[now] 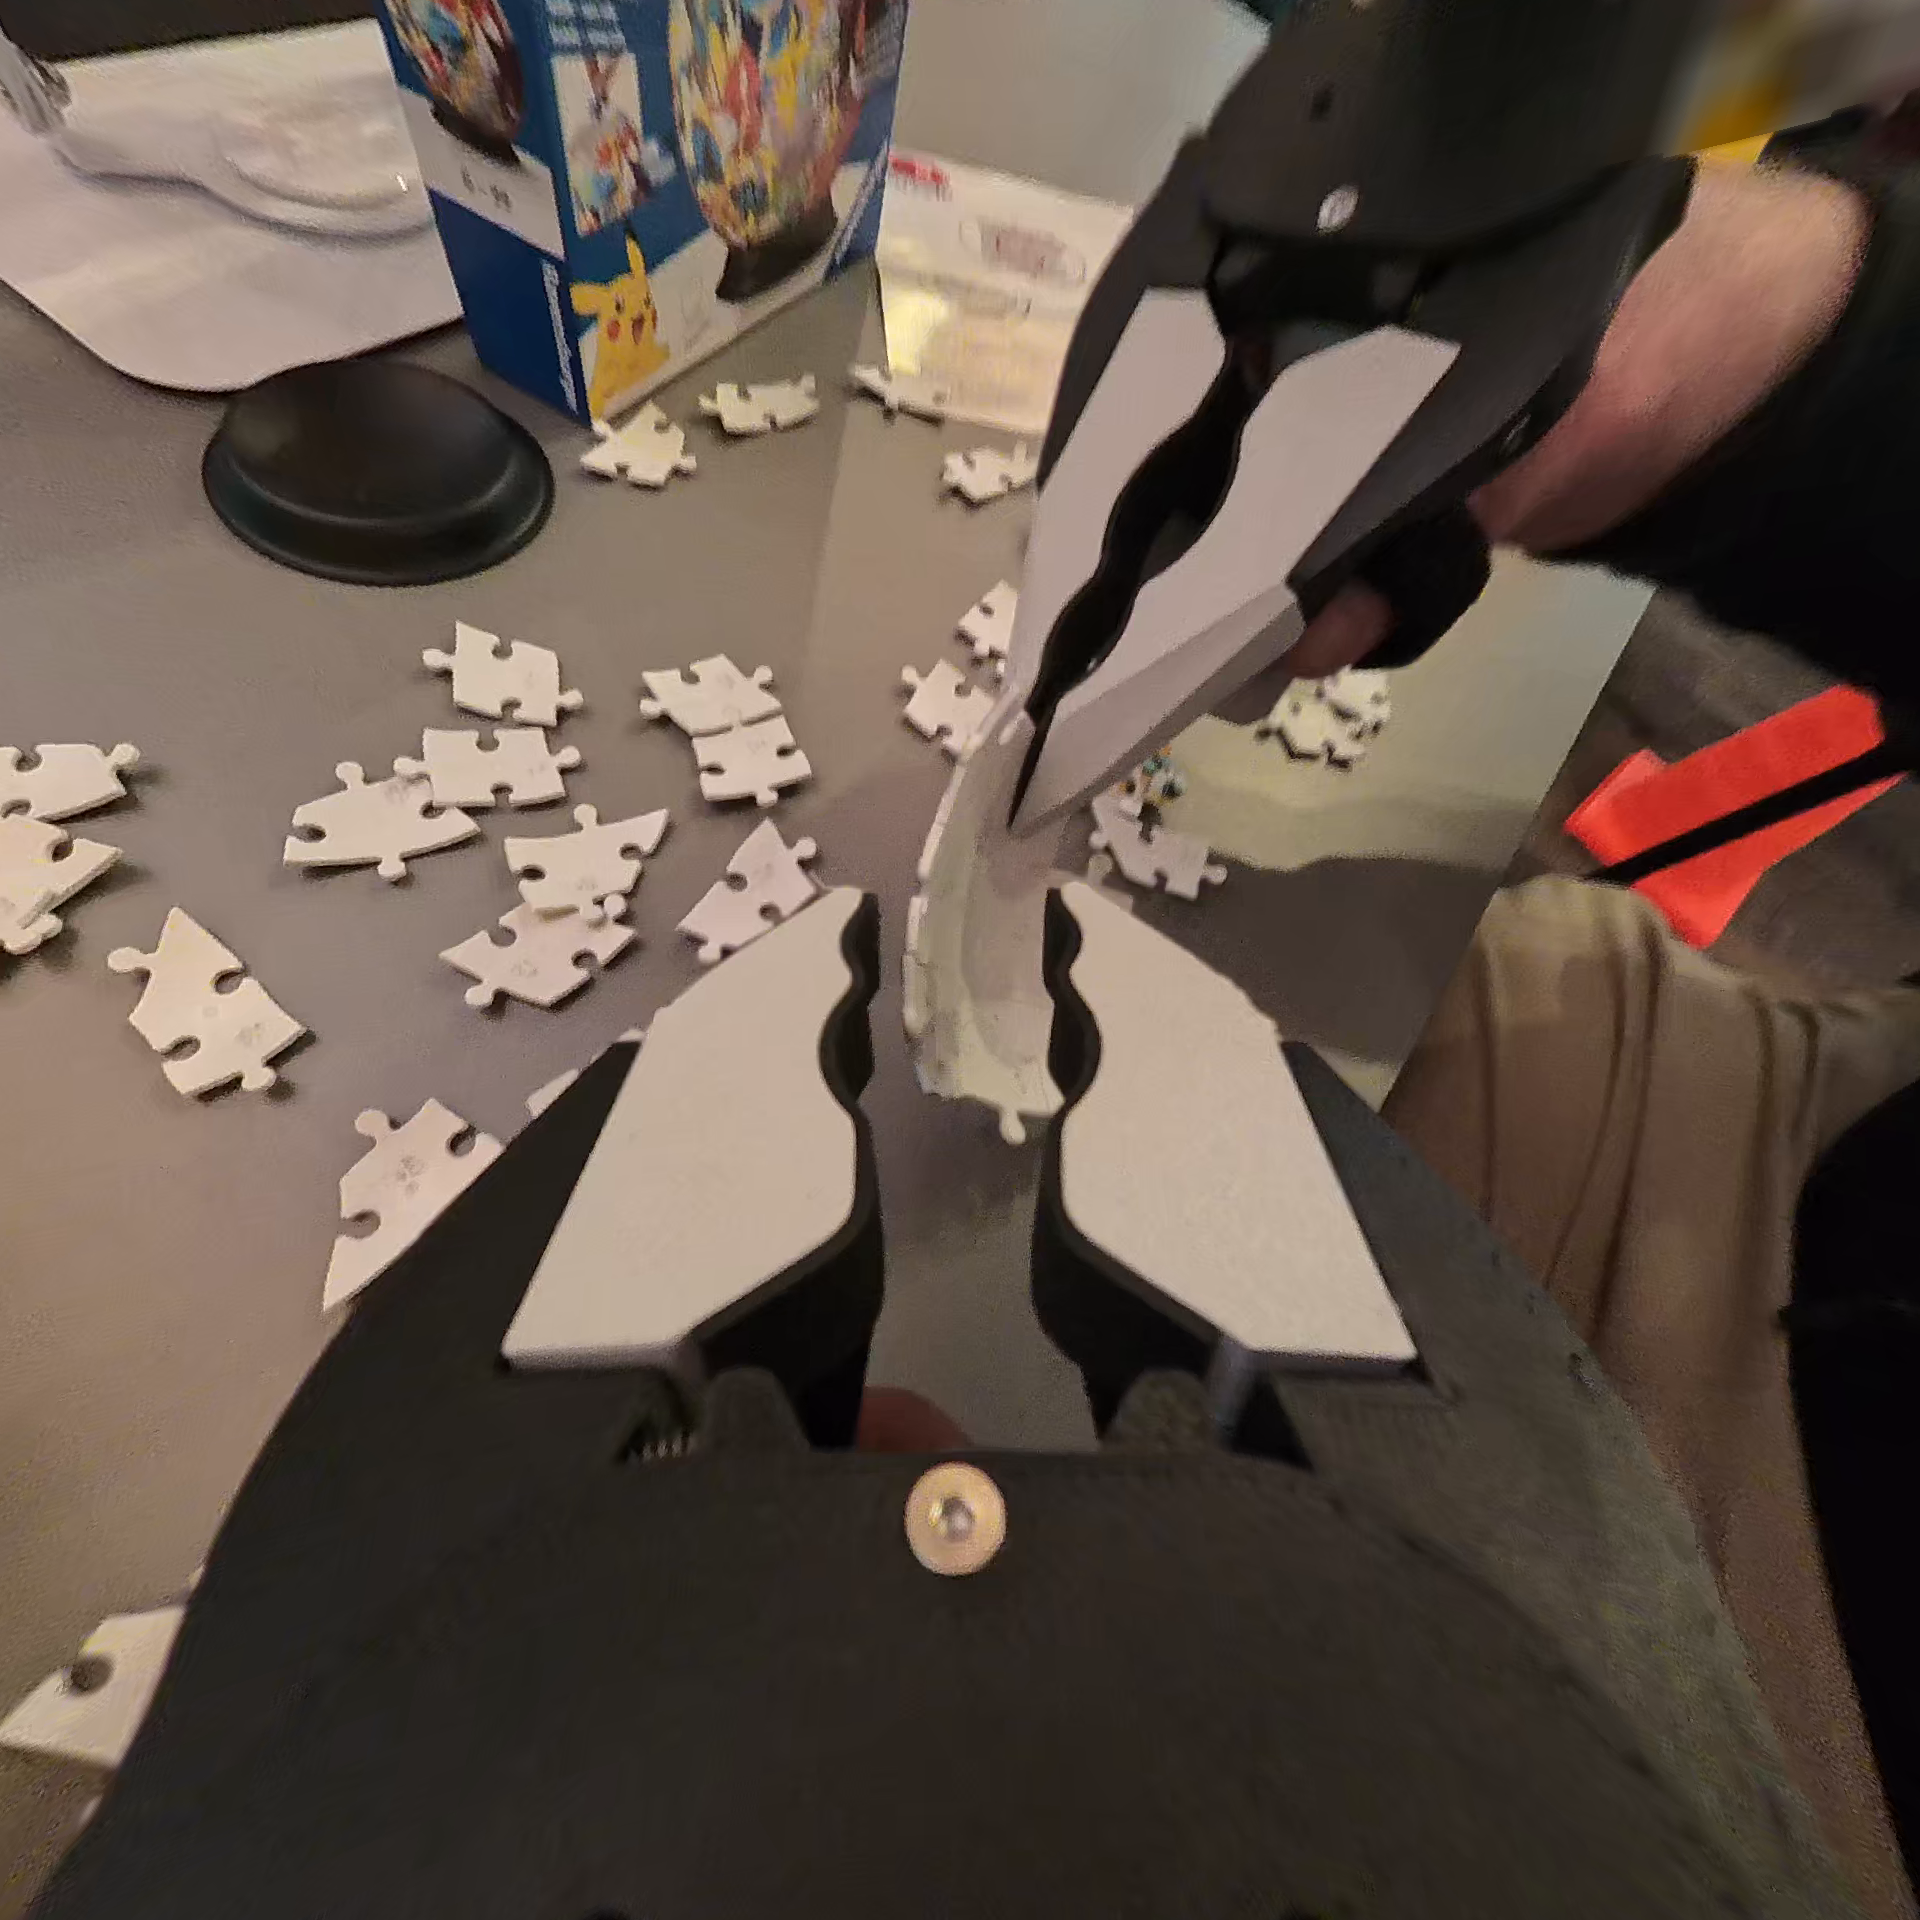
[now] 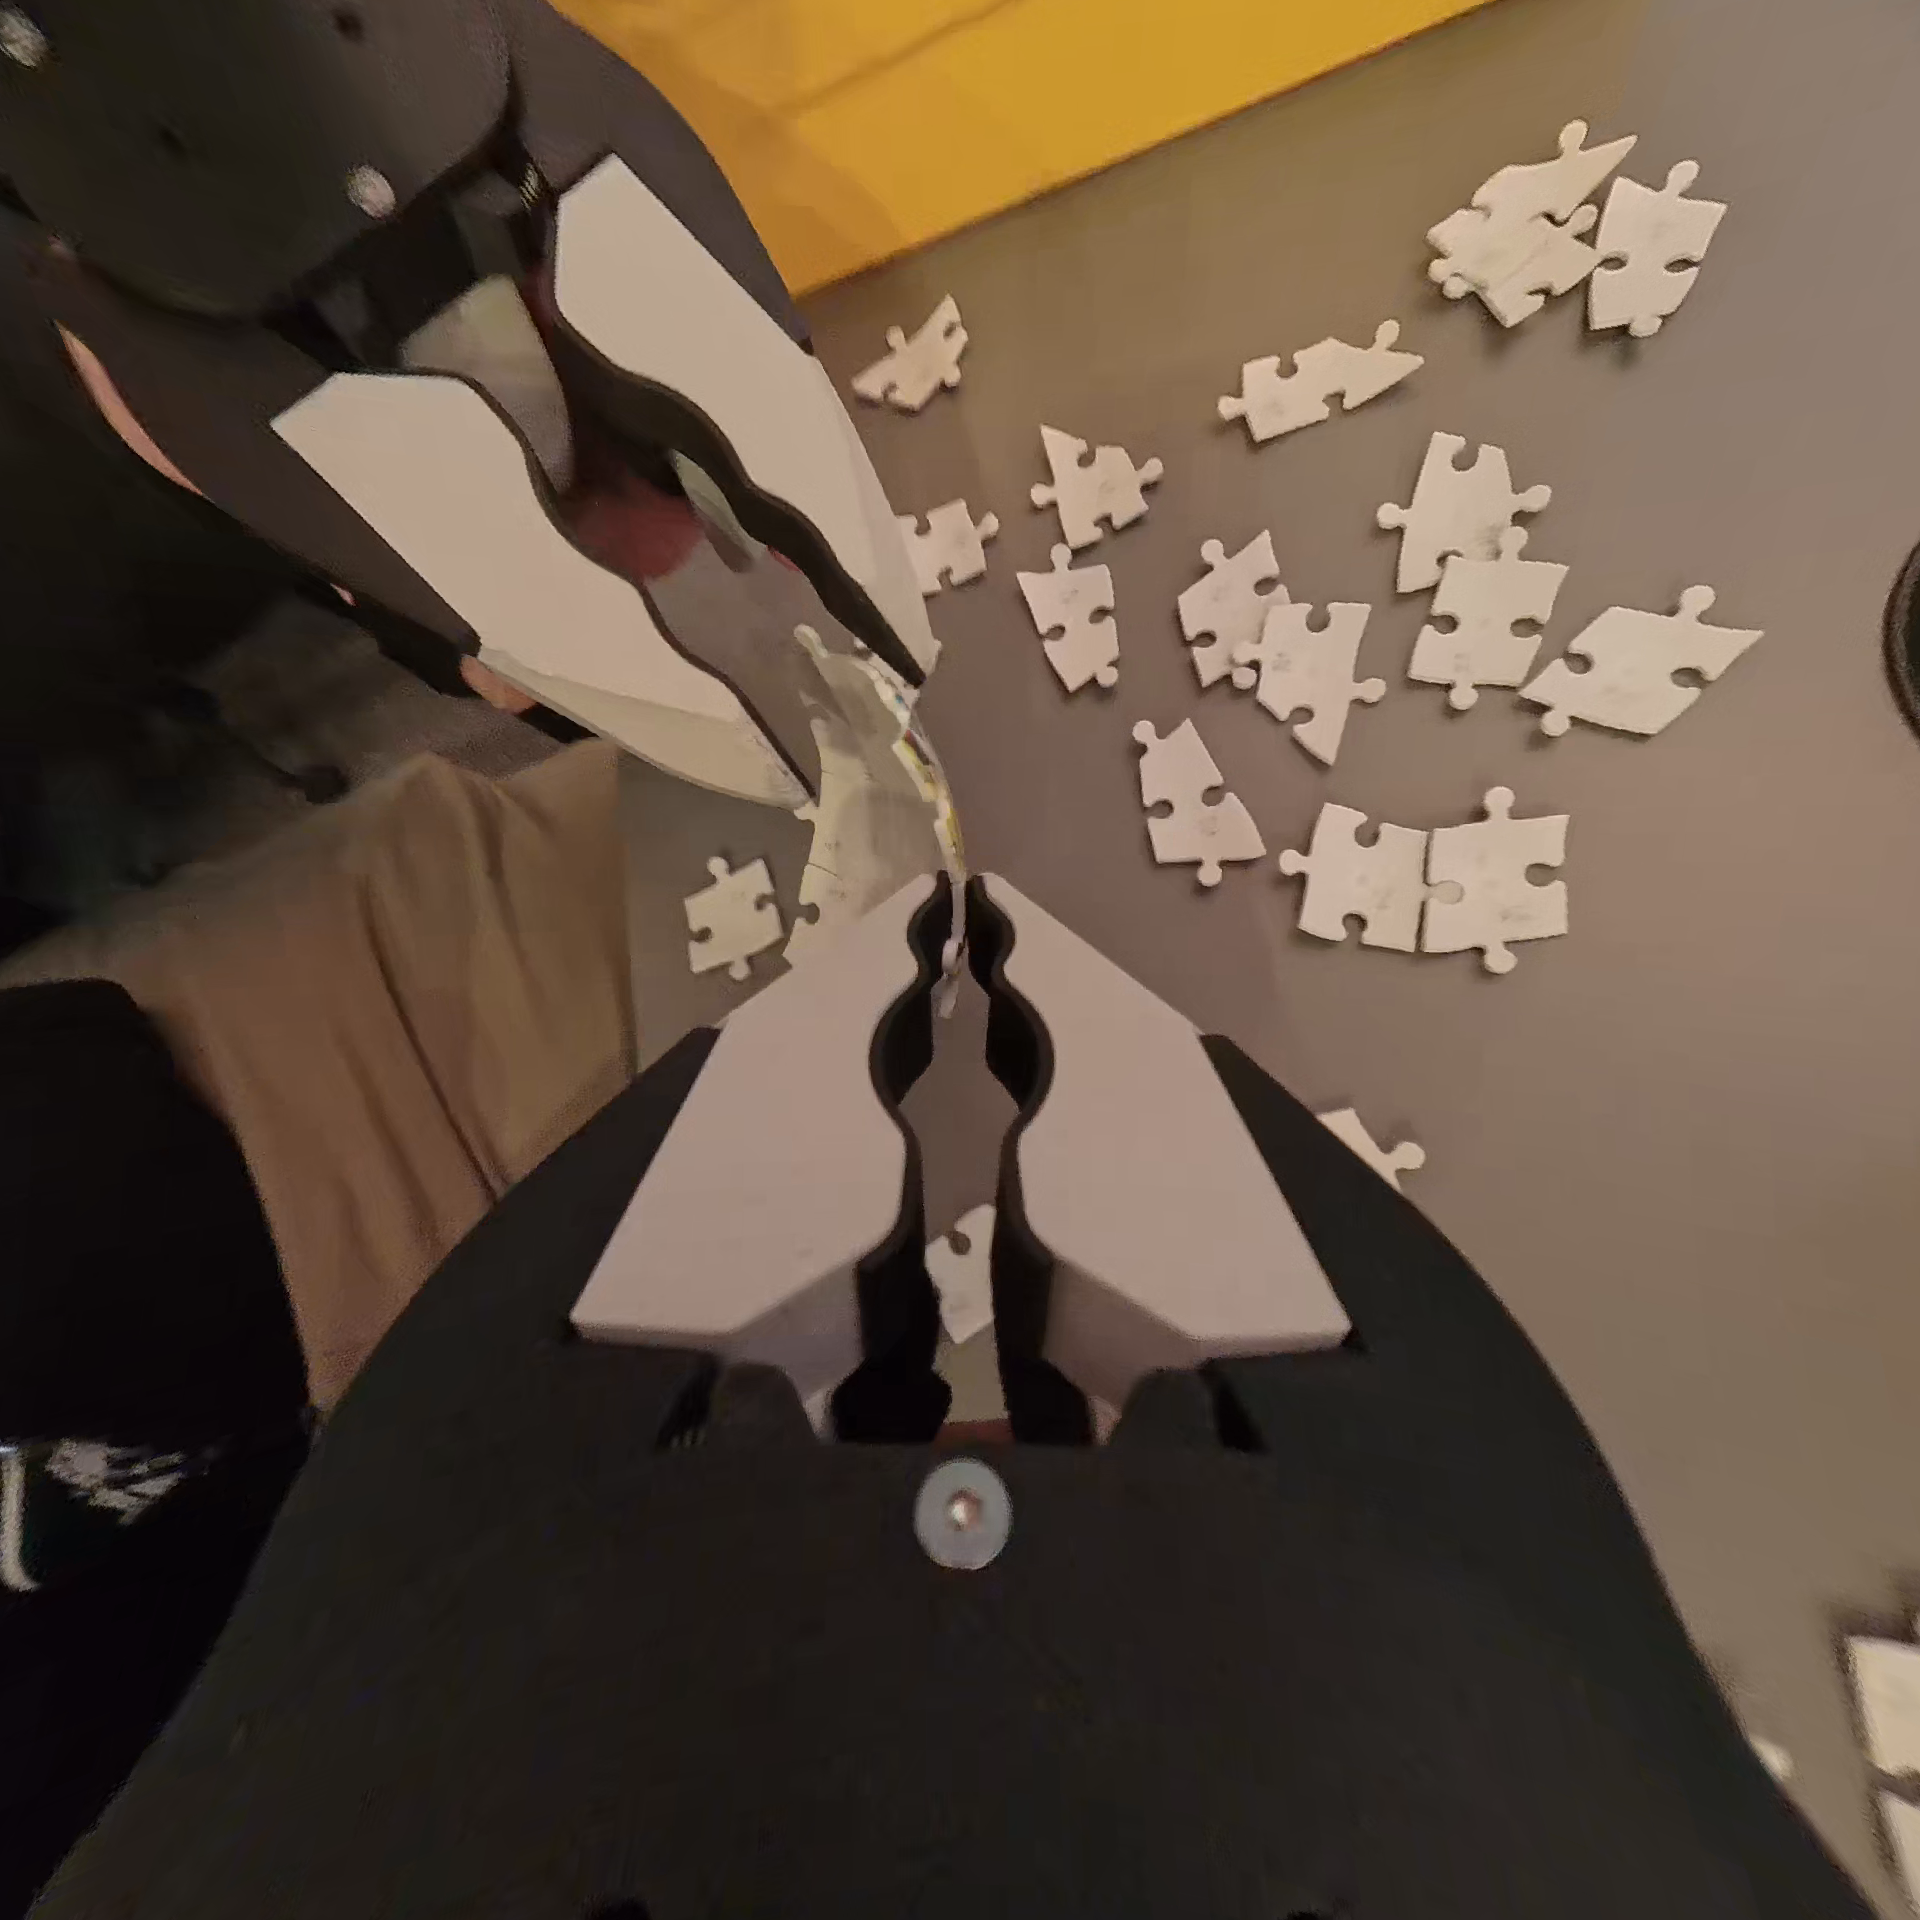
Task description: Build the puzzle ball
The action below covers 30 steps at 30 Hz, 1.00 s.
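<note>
A curved strip of joined puzzle pieces (image 1: 971, 977), white back toward me, hangs above the grey table (image 1: 156, 1299). My right gripper (image 2: 956, 883) is shut on one end of the strip (image 2: 883, 821); in the left wrist view it comes in from the upper right (image 1: 1023, 816). My left gripper (image 1: 961, 904) is open, with its fingers on either side of the strip's other end; it also shows in the right wrist view (image 2: 857, 738). Several loose white pieces (image 1: 540, 862) lie face down on the table (image 2: 1455, 623).
A black dome stand (image 1: 374, 468), the blue puzzle box (image 1: 644, 187), a leaflet (image 1: 987, 291) and white plastic packaging (image 1: 208, 208) sit at the table's far side. A yellow surface (image 2: 987, 94) borders the table. A person's beige-clad leg (image 1: 1662, 1143) is at the near edge. Both grippers' tips are close together, under 4 cm apart.
</note>
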### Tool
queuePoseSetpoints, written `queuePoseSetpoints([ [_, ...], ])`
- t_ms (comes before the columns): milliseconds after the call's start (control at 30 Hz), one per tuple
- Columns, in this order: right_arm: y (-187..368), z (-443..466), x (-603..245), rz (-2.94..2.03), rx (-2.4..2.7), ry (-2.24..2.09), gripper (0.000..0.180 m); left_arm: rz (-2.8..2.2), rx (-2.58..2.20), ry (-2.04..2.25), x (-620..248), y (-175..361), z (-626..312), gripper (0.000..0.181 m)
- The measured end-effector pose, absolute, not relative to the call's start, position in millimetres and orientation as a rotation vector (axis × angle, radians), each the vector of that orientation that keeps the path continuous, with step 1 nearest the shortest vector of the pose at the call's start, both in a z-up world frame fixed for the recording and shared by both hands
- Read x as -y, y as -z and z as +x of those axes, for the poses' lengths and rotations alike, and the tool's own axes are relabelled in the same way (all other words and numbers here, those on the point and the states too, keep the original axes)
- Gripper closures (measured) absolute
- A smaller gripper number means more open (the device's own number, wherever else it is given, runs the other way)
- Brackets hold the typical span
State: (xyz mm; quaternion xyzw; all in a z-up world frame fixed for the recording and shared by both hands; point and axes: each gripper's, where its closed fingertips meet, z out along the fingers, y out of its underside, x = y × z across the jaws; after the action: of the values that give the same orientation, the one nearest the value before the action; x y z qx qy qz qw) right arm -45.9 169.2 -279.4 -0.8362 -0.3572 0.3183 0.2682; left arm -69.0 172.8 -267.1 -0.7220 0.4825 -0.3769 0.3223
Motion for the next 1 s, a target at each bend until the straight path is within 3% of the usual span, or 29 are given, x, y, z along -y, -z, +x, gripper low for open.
queuePoseSetpoints([
  [267, 272.1, -48.4, -164.7, -2.233, 1.083, -0.728, 0.179, -1.957, -1.434, 0.835, -164.9, 294.4, -77.5, 0.159],
  [700, 271.2, -46.0, -164.7, -2.229, 1.105, -0.688, 0.179, -2.002, -1.321, 1.052, -158.4, 294.2, -68.4, 0.176],
  [800, 272.0, -46.7, -163.5, -2.228, 1.123, -0.683, 0.179, -2.002, -1.333, 1.056, -157.7, 294.9, -68.6, 0.175],
  [1000, 271.5, -48.9, -161.8, -2.22, 1.209, -0.622, 0.179, -1.956, -1.357, 0.979, -163.3, 283.4, -73.6, 0.153],
])
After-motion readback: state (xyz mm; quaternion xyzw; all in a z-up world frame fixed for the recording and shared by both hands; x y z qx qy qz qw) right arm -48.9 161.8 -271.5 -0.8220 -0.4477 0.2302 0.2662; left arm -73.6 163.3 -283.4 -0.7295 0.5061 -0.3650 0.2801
